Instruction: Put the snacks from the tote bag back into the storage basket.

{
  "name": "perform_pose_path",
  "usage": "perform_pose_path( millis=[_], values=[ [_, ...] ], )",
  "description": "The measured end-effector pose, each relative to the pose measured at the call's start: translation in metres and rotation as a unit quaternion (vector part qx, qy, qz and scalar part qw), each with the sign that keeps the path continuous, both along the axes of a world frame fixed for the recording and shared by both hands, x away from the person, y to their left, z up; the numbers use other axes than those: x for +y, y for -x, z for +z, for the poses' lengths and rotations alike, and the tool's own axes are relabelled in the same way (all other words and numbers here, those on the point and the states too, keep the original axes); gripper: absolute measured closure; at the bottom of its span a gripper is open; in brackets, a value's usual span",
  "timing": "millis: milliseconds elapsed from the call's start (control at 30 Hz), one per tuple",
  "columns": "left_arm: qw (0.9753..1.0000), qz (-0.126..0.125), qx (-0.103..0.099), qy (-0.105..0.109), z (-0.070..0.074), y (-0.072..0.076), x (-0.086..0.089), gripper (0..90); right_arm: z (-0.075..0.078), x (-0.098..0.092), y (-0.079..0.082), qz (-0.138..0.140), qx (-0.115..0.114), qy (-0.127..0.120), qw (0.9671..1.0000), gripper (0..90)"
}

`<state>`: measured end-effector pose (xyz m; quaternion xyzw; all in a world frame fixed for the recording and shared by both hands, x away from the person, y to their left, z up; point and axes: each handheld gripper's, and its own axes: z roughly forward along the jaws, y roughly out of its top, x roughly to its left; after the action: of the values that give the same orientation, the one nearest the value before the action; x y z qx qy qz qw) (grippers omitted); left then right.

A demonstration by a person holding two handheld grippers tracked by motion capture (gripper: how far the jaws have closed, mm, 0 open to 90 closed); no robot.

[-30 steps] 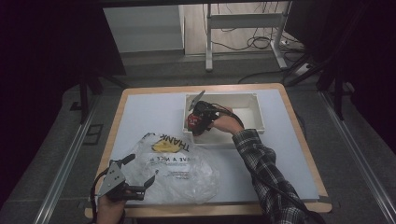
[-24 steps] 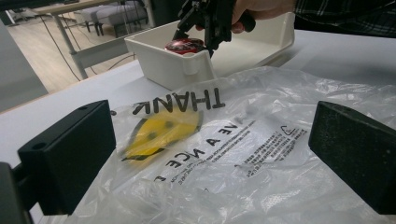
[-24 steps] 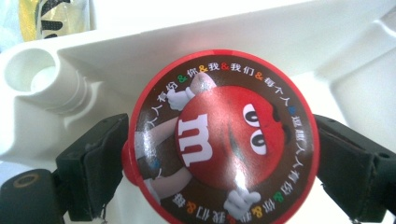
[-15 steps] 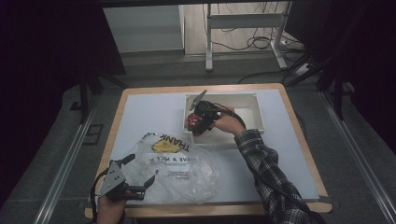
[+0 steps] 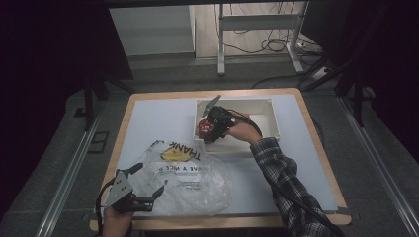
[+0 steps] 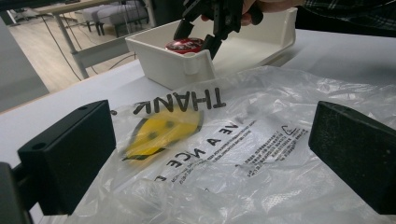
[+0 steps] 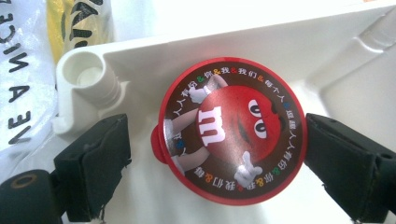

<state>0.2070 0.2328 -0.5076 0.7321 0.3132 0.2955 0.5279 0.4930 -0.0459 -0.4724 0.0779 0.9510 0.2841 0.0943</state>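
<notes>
A round red M&M's tin (image 7: pixel 231 128) lies in the near-left corner of a white bin (image 7: pixel 327 42). My right gripper (image 7: pixel 217 154) stands open around it, with a gap between the left pad and the tin's tab. In the high view this gripper (image 5: pixel 206 129) is over the tin (image 5: pixel 202 126) inside the bin (image 5: pixel 262 106). My left gripper (image 5: pixel 148 180) is open at the table's near-left edge, over a clear plastic bag (image 5: pixel 190 177). The left gripper view has its pads (image 6: pixel 70 154) wide apart above the bag (image 6: pixel 243 140), with the tin (image 6: pixel 184 45) beyond.
A yellow item (image 5: pixel 175 154) lies inside the bag near its "THANK" print, also in the left gripper view (image 6: pixel 159 133). The bin's front wall (image 6: pixel 163 65) stands just beyond the bag. Bare white tabletop (image 5: pixel 153 118) stretches at the far left.
</notes>
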Motion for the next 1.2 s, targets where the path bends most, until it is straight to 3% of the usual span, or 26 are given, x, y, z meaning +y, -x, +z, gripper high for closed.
perform_pose_path(
  millis=[400,767,1200],
  values=[
    [1.0000,0.001,0.000,0.001,0.000,0.000,0.000,0.5,0.005,-0.006,0.007,-0.007,-0.004,-0.013,0.9999,8.6],
    [1.0000,0.001,0.000,0.000,0.000,0.000,0.000,0.5,0.007,-0.016,0.013,-0.019,-0.004,-0.046,0.9987,8.3],
    [1.0000,0.001,0.000,0.000,0.000,0.000,-0.001,0.5,0.009,-0.027,0.022,-0.026,-0.005,-0.068,0.9973,8.0]
  ],
)
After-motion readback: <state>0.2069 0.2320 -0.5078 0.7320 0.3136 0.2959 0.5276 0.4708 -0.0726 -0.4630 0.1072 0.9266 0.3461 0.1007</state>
